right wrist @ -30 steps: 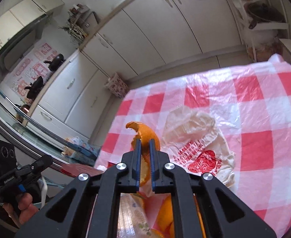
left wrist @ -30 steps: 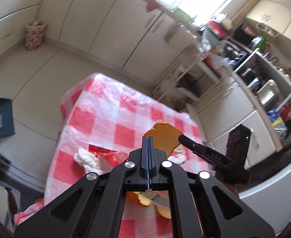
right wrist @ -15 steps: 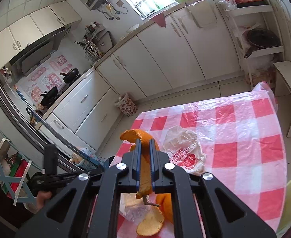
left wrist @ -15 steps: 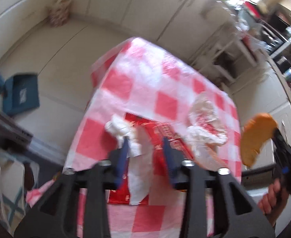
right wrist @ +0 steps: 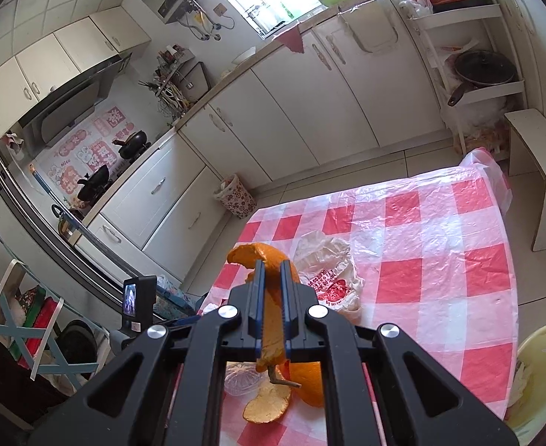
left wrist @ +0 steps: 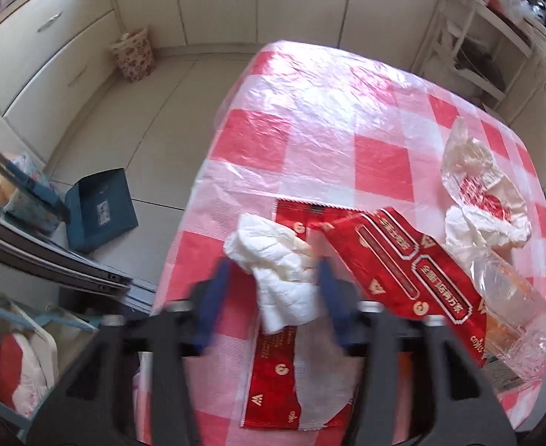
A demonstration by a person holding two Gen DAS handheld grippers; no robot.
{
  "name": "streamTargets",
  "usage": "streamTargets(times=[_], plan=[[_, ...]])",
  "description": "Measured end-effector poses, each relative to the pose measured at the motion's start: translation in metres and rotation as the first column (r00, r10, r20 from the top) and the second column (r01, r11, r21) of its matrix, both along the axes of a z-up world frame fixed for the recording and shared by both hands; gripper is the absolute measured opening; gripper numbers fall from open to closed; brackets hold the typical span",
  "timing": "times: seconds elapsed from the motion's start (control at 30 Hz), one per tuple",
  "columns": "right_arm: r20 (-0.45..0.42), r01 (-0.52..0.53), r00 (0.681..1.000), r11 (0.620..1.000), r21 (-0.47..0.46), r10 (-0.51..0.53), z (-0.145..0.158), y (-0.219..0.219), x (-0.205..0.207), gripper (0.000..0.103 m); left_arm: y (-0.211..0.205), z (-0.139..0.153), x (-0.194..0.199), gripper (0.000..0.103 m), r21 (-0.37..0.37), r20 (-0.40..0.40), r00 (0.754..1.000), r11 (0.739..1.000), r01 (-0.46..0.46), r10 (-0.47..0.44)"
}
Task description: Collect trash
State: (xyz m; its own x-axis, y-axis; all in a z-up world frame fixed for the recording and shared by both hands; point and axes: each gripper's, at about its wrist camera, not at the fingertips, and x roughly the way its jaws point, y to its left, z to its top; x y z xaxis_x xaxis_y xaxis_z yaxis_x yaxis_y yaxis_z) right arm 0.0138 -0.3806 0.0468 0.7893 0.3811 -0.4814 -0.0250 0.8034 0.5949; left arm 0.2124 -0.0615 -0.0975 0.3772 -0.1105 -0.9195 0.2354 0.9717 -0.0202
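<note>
Kitchen with cream cabinets along the walls; a tabletop (left wrist: 321, 119) under a red-and-white checked plastic cover stands on the tiled floor, and a patterned waste bin (left wrist: 134, 55) sits against the cabinets, well apart from it.

Hard to make out: the left wrist view is motion-blurred at the bottom, so the left claw's (left wrist: 271, 290) finger edges smear and I cannot tell whether they touch anything. A clear plastic container (left wrist: 511, 319) at the tabletop's right edge is partly cut off, and its orange contents are not identifiable. In the right wrist view the claw body hides most of the trash near the tabletop's near edge.

Left claw: fingers spread wide, one on each side of a crumpled white tissue (left wrist: 280, 264) — the tissue lies between them, on top of a red snack wrapper (left wrist: 395, 260) spread flat on the cover. Beyond the wrapper, a crumpled plastic bag (left wrist: 477, 200) with red print rests on the tabletop.

Right claw (right wrist: 272, 293): fingers drawn close together, pinching a long strip of orange peel (right wrist: 269, 319) — it curls above the fingertips and hangs below them, clear of the tabletop. More orange peel pieces (right wrist: 273, 401) lie on the cover beneath. The printed bag (right wrist: 328, 278) lies just beyond the fingertips.
</note>
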Motion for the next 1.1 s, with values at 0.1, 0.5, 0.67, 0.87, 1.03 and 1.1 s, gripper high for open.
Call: streamTargets(times=[0.1,0.5,0.67,0.87,1.03,1.1], plan=[[-0.001,-0.002,1.0,1.0,-0.004,0.002,0.0,-0.002,-0.001,0.009,0.001,0.009,-0.002,0.01,-0.042,0.0,1.0,0.999,-0.005,0.005],[0.017,0.073,0.997,0.996,-0.05,-0.072,0.009,-0.032,-0.031,0.009,0.024,0.098,-0.04,0.009,-0.312,0.222,0.974,0.949,0.036,0.037],[-0.002,0.17,0.985,0.983,-0.073,-0.171,0.004,-0.069,-0.06,0.009,-0.011,0.123,-0.068,0.009,-0.345,0.294,0.955,0.928,0.14,-0.035],[-0.059,0.298,0.95,0.947,-0.118,-0.306,-0.018,-0.122,-0.101,0.009,-0.084,0.13,-0.11,0.01,-0.35,0.327,0.924,0.882,0.315,-0.2],[-0.154,0.379,0.902,0.91,-0.167,-0.404,-0.048,-0.161,-0.125,0.009,-0.142,0.124,-0.14,0.01,-0.345,0.326,0.895,0.843,0.413,-0.305],[-0.202,0.389,0.883,0.902,-0.188,-0.423,-0.061,-0.174,-0.13,0.009,-0.163,0.119,-0.15,0.01,-0.342,0.319,0.885,0.83,0.44,-0.338]])
